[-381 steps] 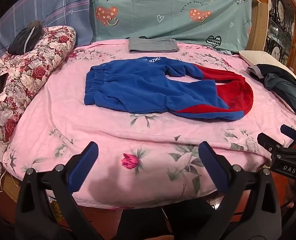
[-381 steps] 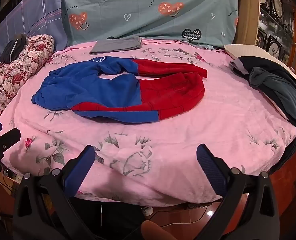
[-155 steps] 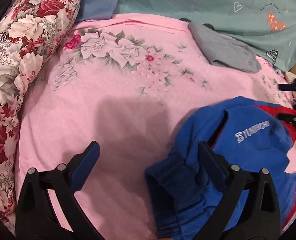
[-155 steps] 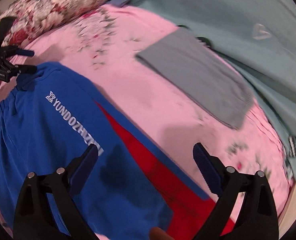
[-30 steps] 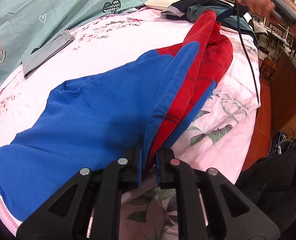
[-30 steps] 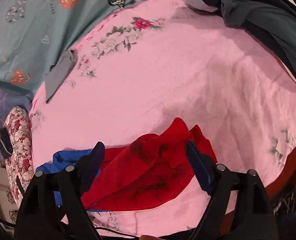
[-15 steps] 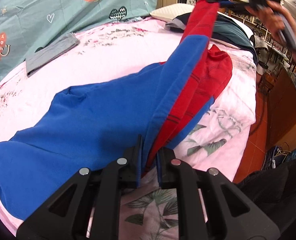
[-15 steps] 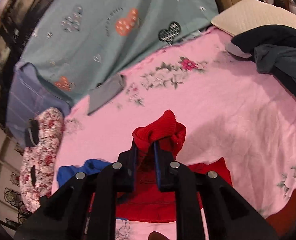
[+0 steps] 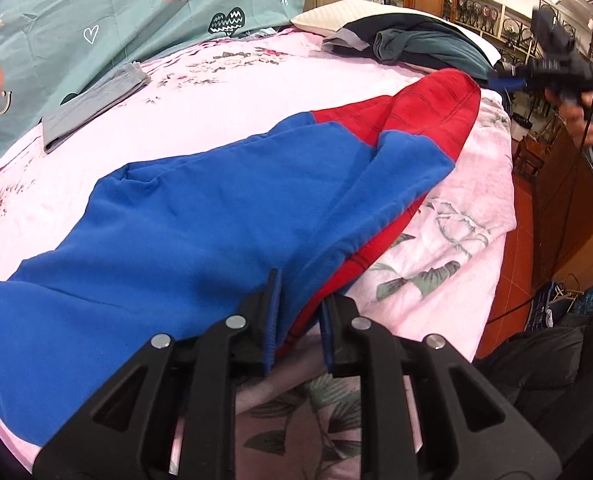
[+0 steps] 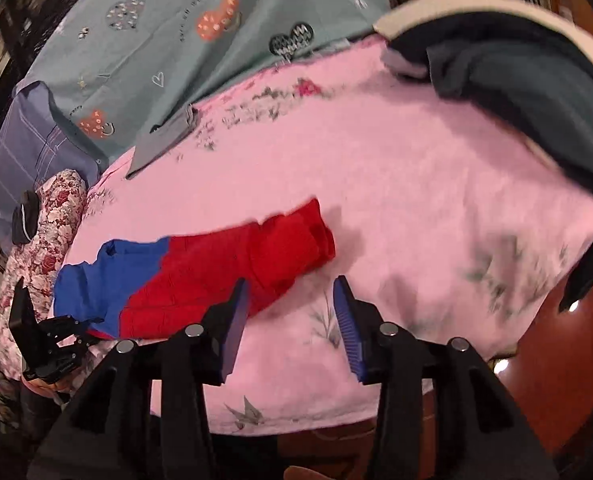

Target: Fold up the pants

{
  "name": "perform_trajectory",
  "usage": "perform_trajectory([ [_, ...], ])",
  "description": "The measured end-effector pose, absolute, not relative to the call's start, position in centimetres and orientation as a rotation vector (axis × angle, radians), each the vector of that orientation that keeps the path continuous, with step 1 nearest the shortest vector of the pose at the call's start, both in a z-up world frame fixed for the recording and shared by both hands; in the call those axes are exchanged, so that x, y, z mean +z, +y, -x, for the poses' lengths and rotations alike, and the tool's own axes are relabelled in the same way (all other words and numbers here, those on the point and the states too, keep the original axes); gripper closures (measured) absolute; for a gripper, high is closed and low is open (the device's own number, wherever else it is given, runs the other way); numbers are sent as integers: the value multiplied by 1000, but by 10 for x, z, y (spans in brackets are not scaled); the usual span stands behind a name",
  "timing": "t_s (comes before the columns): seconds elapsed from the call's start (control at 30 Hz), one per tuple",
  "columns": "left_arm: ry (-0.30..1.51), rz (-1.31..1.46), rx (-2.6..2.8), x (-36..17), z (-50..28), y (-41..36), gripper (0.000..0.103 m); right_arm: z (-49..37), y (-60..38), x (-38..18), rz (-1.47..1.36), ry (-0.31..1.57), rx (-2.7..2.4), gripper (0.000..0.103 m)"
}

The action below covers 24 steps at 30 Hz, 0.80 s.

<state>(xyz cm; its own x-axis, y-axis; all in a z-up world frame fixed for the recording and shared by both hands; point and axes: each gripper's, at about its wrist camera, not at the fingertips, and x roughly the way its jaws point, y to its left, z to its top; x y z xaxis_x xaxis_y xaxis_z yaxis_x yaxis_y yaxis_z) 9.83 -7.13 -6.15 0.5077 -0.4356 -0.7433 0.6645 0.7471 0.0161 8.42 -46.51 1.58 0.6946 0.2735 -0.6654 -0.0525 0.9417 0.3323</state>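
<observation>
The blue and red pants [image 9: 216, 216] lie stretched along the pink floral bed sheet [image 9: 224, 80], one leg on top of the other, red cuffs at the far end. My left gripper [image 9: 296, 328] is shut on the near edge of the pants. My right gripper [image 10: 288, 316] is open and empty, just past the red cuffs [image 10: 296, 236]. The right gripper also shows in the left wrist view [image 9: 508, 80], beyond the cuffs. The left gripper shows in the right wrist view [image 10: 76, 332] at the blue end.
A folded grey garment [image 9: 92, 104] lies at the back near the teal sheet [image 9: 96, 12]. Dark clothes [image 9: 416, 44] rest on a cream pillow at the bed's far right. A floral pillow [image 10: 44, 248] lies on the left. The bed edge drops to red floor [image 9: 532, 248].
My right gripper has let go of the red cuffs and opened. The raised leg has come down flat on the bed. My left gripper still holds the pants.
</observation>
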Motion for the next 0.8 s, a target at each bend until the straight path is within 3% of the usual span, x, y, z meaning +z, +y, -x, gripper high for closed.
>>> perform_trajectory([
  [0.13,798,-283,-670,-63,-98,-68,84,-129,-456,23,-256,820,215,57],
  [0.33,791,-281,-667,-64,-97,-68,84,-170,-416,-32,47,1129,202,57],
  [0.4,793,-269,-673,-65,-98,-67,84,-161,-410,-37,114,1131,197,62],
  [0.57,802,-236,-686,-63,-101,-63,82,-142,-393,-10,250,991,152,95],
  [0.63,797,-246,-677,-62,-99,-65,78,-136,-382,5,315,906,131,96],
  [0.67,794,-252,-676,-62,-98,-66,71,-135,-377,13,349,853,114,96],
  [0.77,770,-275,-631,-59,-96,-73,37,-140,-369,27,383,730,86,96],
  [0.8,752,-273,-615,-56,-96,-74,35,-144,-371,25,375,734,73,96],
])
